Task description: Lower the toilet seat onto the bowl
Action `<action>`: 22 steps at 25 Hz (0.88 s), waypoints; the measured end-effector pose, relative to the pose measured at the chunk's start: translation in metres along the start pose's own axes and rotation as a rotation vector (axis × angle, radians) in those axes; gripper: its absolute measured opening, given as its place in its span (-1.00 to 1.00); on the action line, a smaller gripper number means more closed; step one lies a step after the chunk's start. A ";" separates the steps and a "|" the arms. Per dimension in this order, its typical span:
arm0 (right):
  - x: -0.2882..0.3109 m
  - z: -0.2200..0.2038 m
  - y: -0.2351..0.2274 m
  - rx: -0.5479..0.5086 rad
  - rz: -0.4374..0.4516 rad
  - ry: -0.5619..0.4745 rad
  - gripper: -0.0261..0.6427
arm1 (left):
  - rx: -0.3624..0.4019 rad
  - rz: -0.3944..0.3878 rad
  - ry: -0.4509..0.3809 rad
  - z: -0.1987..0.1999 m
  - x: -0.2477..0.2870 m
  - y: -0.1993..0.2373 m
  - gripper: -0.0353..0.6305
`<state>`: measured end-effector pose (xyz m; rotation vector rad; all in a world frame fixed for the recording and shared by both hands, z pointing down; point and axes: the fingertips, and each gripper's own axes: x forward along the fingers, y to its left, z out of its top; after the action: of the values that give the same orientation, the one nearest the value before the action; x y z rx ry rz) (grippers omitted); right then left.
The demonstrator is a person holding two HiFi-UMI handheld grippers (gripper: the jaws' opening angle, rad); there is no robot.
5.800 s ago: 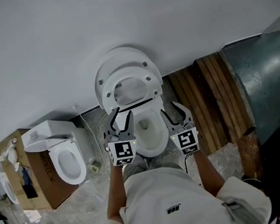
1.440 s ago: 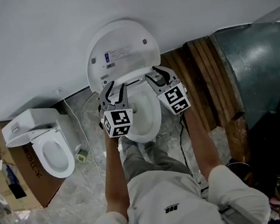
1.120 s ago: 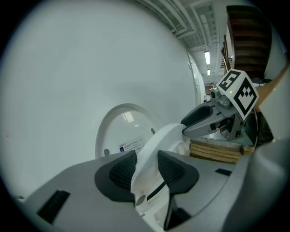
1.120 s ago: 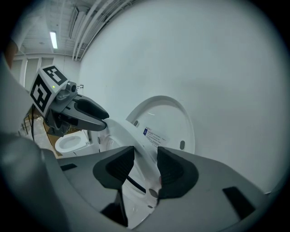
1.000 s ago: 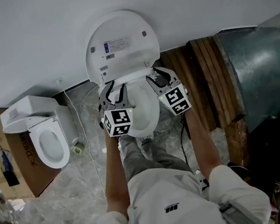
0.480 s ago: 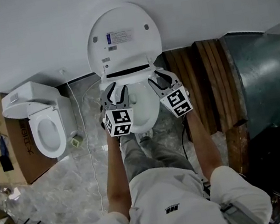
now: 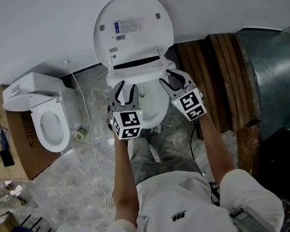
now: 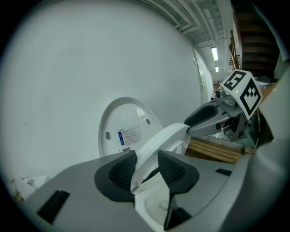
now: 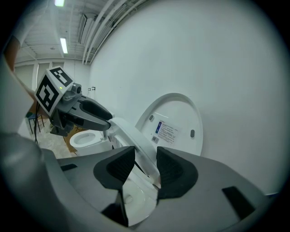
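A second white toilet (image 7: 51, 121) stands at 9 o'clock in the head view, its seat down and its tank (image 7: 32, 88) towards the wall. A brown cardboard box (image 7: 13, 158) sits just beside it, farther out. A thin white cable (image 7: 95, 155) trails across the grey marbled floor (image 7: 65, 199) towards 7 o'clock, past a small green object (image 7: 81, 134). Dark wooden planks (image 7: 215, 89) stand at 3 o'clock, with a blue-green metal panel (image 7: 278, 83) beyond them. A plain white wall (image 7: 18, 29) fills 12 o'clock. A ceiling strip light (image 9: 64, 45) glows at 11 o'clock in the right gripper view.
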<state>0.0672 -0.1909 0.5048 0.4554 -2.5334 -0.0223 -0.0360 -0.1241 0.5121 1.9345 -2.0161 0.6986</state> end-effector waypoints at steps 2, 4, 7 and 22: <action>-0.002 -0.003 0.004 0.003 -0.007 0.003 -0.46 | 0.004 -0.008 0.001 -0.003 -0.003 -0.002 -0.37; -0.003 -0.005 0.007 0.003 -0.017 0.006 -0.46 | 0.009 -0.017 0.005 -0.006 -0.005 -0.003 -0.37; -0.006 -0.011 0.011 0.009 -0.039 0.006 -0.46 | 0.024 -0.035 0.008 -0.012 -0.008 -0.007 -0.36; -0.022 -0.049 0.040 0.025 -0.089 0.002 -0.45 | 0.073 -0.110 0.013 -0.048 -0.028 -0.033 -0.36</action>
<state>0.0975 -0.1423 0.5393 0.5780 -2.5119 -0.0236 -0.0074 -0.0759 0.5444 2.0584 -1.8848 0.7648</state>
